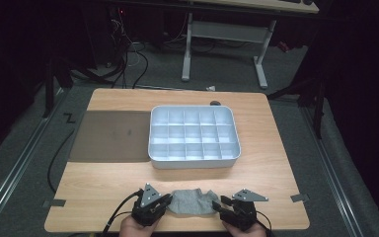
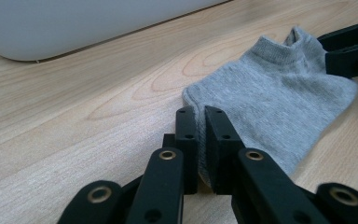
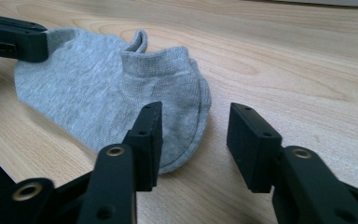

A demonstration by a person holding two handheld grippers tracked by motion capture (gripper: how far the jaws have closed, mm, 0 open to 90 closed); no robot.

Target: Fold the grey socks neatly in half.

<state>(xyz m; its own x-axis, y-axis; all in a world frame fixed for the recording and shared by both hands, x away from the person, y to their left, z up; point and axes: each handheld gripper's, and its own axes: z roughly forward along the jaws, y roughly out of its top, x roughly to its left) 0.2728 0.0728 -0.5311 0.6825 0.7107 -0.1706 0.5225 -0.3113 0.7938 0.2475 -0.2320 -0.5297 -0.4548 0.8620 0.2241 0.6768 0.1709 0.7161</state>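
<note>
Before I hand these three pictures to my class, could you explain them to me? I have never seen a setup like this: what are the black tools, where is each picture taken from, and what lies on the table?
A person holds a two-jaw gripper in each hand. One picture looks down from above the wooden table. The other two come from cameras riding on each gripper, looking along its jaws. On the table lie a grey sock, a white compartment tray and a dark mat. The left gripper is shut on one end of the sock. The right gripper is open at the other end, with one jaw over the sock's edge, holding nothing yet.

text: none legible | labels: none | numbers: none
</note>
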